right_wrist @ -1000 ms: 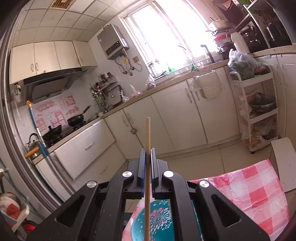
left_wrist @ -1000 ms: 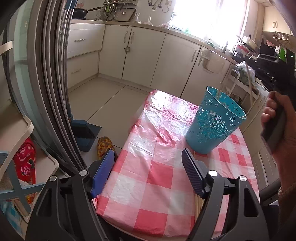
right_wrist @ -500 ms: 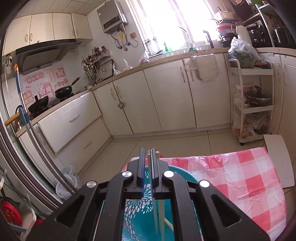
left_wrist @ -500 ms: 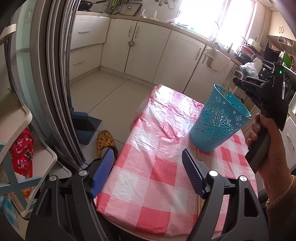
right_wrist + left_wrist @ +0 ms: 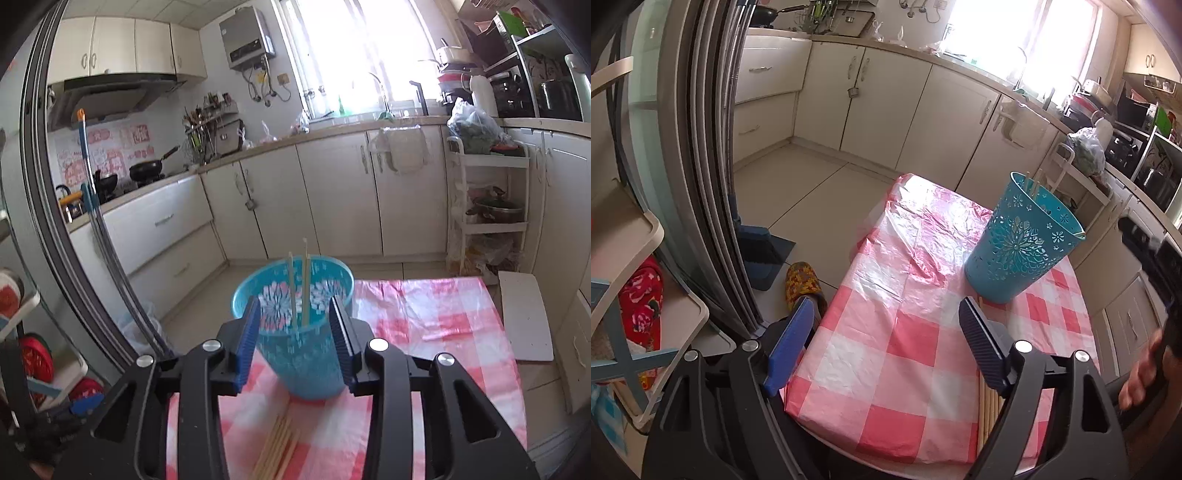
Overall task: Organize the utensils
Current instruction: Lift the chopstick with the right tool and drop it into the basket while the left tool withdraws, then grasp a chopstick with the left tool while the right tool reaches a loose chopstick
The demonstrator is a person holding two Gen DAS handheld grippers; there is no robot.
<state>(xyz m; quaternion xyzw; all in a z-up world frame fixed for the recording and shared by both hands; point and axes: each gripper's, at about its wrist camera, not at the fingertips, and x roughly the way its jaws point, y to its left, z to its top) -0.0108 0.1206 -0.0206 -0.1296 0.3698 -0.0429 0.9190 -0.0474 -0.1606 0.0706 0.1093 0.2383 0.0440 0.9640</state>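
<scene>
A turquoise plastic bin (image 5: 295,332) stands upright on the desk (image 5: 905,332), which is covered with a pink and white checked plastic cloth. The bin tapers toward its base, and its wall is pierced with a lace-like pattern of flowers and small stars. Two pale wooden chopsticks (image 5: 298,284) stand inside it, leaning against the wall with their tips rising above the rim; in the left wrist view the same tips poke out at the far side of the rim (image 5: 1032,182).

A loose bundle of more chopsticks (image 5: 279,443) lies flat on the cloth just in front of the bin's base, pointing roughly toward it. In the left wrist view this bundle (image 5: 988,413) runs beneath the left gripper's right finger.

The right gripper (image 5: 295,325) is released: its jaws have just been opening, and its blue pads stand apart with nothing pressed between them. The bin and the two standing chopsticks show beyond the gap, apart from the pads.

The left gripper (image 5: 886,325) is spread wide over the near part of the cloth and holds nothing.

At the right edge of the left wrist view, a blurred hand (image 5: 1145,373) grips the dark handle of the other tool.
</scene>
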